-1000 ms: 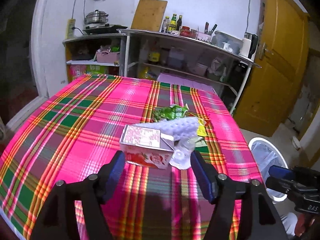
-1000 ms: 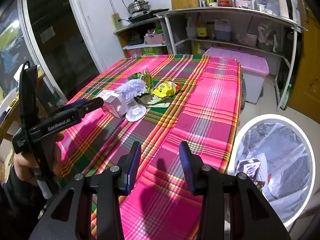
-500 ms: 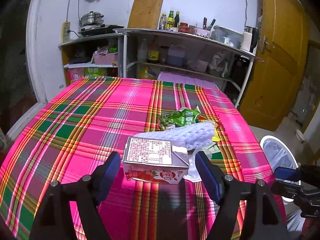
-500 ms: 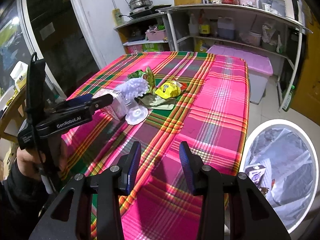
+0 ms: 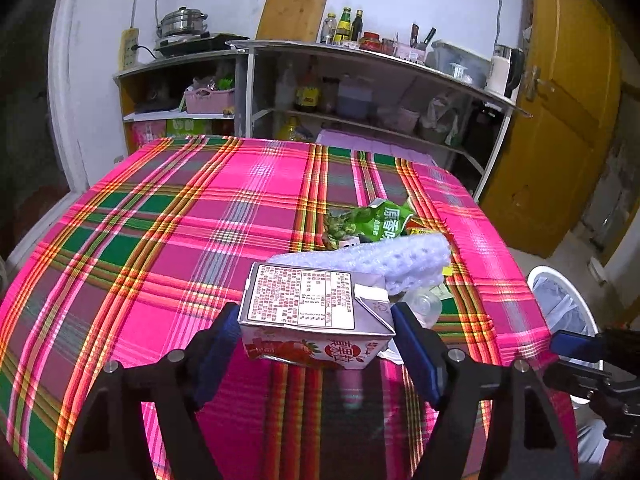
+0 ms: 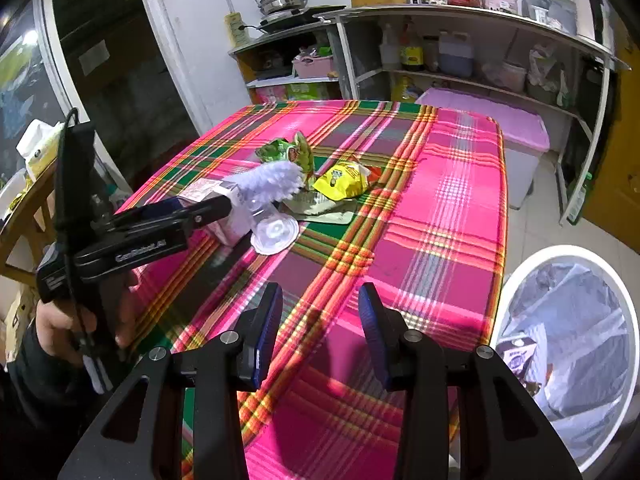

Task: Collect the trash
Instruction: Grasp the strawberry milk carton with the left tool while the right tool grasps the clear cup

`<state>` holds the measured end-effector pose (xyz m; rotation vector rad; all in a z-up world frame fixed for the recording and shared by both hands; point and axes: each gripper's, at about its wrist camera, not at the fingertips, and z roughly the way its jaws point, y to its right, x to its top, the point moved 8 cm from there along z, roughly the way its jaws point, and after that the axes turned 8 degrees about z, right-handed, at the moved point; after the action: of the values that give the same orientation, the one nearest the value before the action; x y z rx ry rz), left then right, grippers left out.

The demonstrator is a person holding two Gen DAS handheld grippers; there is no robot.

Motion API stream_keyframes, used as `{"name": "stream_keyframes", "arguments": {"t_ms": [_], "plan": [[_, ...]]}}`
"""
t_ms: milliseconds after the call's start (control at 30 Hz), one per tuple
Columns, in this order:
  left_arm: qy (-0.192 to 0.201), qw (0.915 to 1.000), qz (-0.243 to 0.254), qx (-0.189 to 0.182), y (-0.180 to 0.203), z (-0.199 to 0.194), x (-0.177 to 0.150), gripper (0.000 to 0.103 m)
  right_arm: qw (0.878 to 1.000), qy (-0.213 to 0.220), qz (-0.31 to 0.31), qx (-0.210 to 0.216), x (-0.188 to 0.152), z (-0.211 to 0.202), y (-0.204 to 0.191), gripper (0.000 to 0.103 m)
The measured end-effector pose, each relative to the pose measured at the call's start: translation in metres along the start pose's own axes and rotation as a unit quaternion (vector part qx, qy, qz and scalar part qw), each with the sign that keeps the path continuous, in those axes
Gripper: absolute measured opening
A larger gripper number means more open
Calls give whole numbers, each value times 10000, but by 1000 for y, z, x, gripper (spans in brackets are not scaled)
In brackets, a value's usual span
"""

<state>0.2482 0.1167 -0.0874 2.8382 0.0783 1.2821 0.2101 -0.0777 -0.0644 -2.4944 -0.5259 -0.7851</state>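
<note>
A strawberry milk carton lies on its side on the pink plaid tablecloth. My left gripper is open wide, with one finger on each side of the carton, very close to its ends. Behind the carton lie a white foam net, a green snack bag and a clear plastic cup. A yellow wrapper lies beside them. My right gripper hovers over the table's near corner, its jaws partly apart with nothing between them. Beside the table stands a white lined bin with some trash in it.
Shelves with bottles, a pot and containers line the far wall. A yellow door is at the right, and a lilac storage box stands behind the table. A person's hand holds the left gripper. A wooden chair stands at the left.
My left gripper moved forward and down until the carton lay between its fingers, and its jaws widened a little. My right gripper drifted slightly and kept the same gap.
</note>
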Motion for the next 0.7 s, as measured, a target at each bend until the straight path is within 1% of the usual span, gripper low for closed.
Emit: {"name": "stream_keyframes", "arguments": {"t_ms": [267,500,700], "plan": [[279,9995,-175,11,-14,-28,-5,75,9994,-58,-341,55,13,15,-24,41],[352,9988,-352,28,-27,-45,-14,75,9972,-201,-720,34,25,38,-47,41],[390,9981,-481,25,-39,-53,-20,75,9961,-337,-814,72,36,62,-58,41]]}}
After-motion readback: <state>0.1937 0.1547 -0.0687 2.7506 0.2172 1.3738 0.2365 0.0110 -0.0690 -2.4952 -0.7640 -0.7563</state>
